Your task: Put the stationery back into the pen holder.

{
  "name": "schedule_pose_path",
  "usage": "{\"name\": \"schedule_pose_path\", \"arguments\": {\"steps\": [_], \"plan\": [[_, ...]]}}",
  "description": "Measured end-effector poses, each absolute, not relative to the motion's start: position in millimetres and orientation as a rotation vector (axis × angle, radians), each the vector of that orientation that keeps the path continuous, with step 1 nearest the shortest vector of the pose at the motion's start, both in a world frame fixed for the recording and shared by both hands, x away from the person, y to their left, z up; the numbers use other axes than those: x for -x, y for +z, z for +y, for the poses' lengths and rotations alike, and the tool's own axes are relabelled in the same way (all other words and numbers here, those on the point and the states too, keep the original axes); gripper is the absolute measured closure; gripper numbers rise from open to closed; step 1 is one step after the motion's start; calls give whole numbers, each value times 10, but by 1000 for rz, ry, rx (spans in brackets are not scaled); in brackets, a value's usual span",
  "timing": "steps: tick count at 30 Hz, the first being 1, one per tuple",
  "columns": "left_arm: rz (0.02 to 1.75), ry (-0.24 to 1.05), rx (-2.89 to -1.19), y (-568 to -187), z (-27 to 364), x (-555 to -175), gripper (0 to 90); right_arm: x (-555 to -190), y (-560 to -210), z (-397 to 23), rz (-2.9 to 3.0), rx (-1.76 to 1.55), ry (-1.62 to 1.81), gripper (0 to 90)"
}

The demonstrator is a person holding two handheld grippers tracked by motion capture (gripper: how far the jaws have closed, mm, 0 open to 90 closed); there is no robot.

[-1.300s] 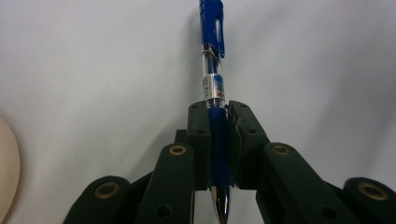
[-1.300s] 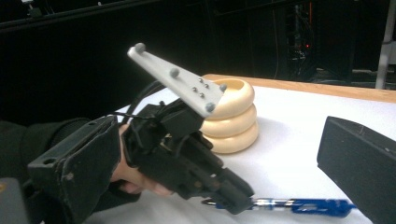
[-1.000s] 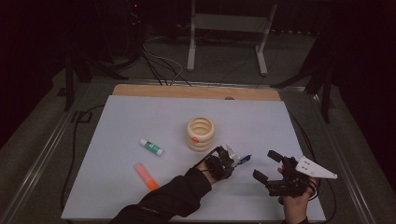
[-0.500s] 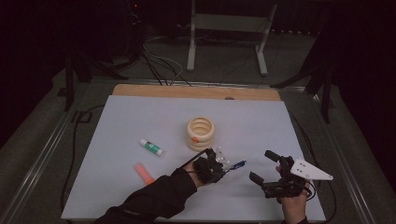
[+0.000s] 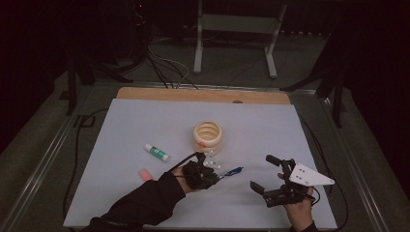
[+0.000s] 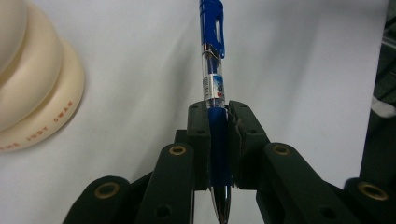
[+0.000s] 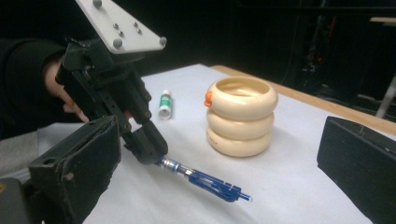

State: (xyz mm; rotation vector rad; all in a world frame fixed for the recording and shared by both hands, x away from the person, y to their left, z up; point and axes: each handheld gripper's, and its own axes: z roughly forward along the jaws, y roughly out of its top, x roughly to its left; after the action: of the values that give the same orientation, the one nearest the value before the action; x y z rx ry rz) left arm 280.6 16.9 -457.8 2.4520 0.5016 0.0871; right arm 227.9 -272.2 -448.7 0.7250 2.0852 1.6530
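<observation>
On the counter, from left to right, at the point where a pen is being carried:

Far left: an orange-pink eraser-like block lies flat, partly behind the sleeve; just beyond it a small white-and-green tube lies on its side. Both are well apart from the work.

Left gripper: its jaws are closed tight on a blue pen. In the left gripper view the pen runs straight up between the two pads, gripped low on the barrel near the metal tip, with the clip end sticking out ahead.

Pen's place: lifted off the white sheet, slanting down toward the person's right, just in front of the stack of rings.

Middle: a stack of cream rings stands upright, hollow at the top, with a small orange tab on its upper rim. The right gripper view shows it just behind the pen.

Right gripper: jaws spread wide, nothing between them, held level near the counter and apart from the pen.

Doing this step well: my reading is that the pen is bound either for the hollow stack or for the waiting right jaws. Keep the grip firm, since the long free end gives leverage to twist. Lift the clip end clear of the rings' rim before swinging. For a hand-over, present the free barrel squarely between the open jaws and release only once they press on it.
</observation>
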Motion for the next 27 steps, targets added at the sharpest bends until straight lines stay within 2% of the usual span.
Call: {"name": "schedule_pose_path", "arguments": {"steps": [14,24,27], "plan": [[487,20,-2479,-4567,323,-2856,810,-2305,-4391,-2412,2182,-569,1345,0],[495,9,-2493,-4547,302,-2935,810,-2211,-4504,-2127,2235,-374,1074,1],[499,7,-2490,-4546,282,-2958,809,-2184,-4559,-2043,2222,-317,989,70]]}}
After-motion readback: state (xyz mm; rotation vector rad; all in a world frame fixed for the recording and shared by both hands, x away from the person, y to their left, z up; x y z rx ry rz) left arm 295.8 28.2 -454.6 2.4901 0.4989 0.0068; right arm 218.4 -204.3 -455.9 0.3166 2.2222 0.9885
